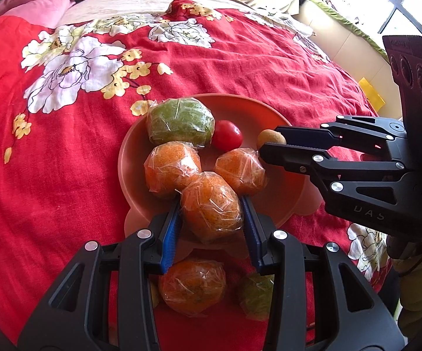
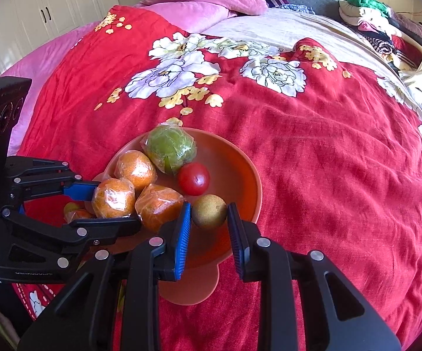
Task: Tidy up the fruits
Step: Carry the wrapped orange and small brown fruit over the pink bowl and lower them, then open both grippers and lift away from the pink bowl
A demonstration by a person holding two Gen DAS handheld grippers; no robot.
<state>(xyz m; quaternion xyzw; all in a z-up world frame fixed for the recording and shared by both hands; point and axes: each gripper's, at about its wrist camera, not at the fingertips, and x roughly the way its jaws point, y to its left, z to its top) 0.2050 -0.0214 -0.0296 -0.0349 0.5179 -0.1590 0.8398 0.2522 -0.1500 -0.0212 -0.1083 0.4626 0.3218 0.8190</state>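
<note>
An orange plastic bowl (image 1: 249,108) (image 2: 240,158) sits on a red floral bedspread. It holds a wrapped green citrus (image 1: 180,122) (image 2: 170,147), a red tomato (image 1: 227,134) (image 2: 194,178) and two wrapped oranges (image 1: 171,168) (image 1: 238,169). My left gripper (image 1: 211,213) (image 2: 110,201) is shut on a third wrapped orange (image 1: 211,207) (image 2: 113,197) over the bowl's near rim. My right gripper (image 2: 209,215) (image 1: 269,143) is shut on a small brown-green fruit (image 2: 209,210) (image 1: 271,139) over the bowl's right side.
On the bedspread in front of the bowl lie another wrapped orange (image 1: 192,286) (image 2: 79,215) and a wrapped green citrus (image 1: 256,295). Pink pillows (image 2: 205,0) and a clothes pile (image 2: 386,26) lie at the bed's far end. A wardrobe (image 2: 44,5) stands at far left.
</note>
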